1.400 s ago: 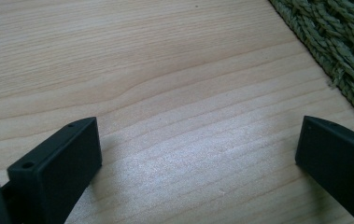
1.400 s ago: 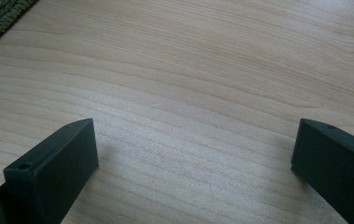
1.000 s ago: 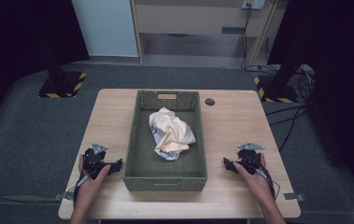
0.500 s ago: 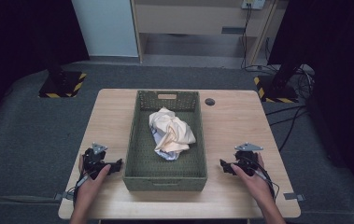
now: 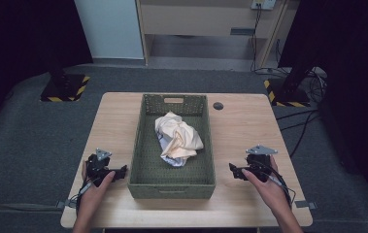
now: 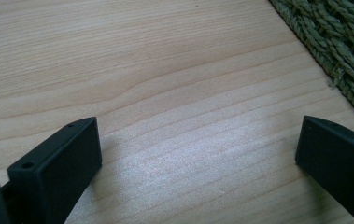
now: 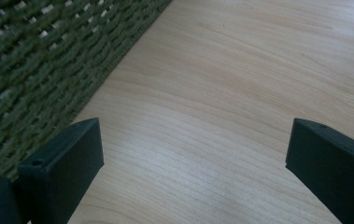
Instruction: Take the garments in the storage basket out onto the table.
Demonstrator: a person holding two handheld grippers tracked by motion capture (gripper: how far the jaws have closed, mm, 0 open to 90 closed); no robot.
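I have both grippers low on the wooden counter [image 5: 240,121], one on each side of the green woven basket [image 5: 172,183]. The left gripper [image 5: 122,171] sits just beside the basket's left wall, its jaws spread wide with bare wood between them. The right gripper [image 5: 232,169] sits near the right wall, jaws likewise released and holding nothing. In the right gripper view the basket's weave [image 7: 34,60] runs along the left. The crumpled cream cloth [image 5: 177,138] lies inside the basket, around its middle, apart from both grippers. A small dark disc [image 5: 218,106] lies on the counter past the basket's far right corner.
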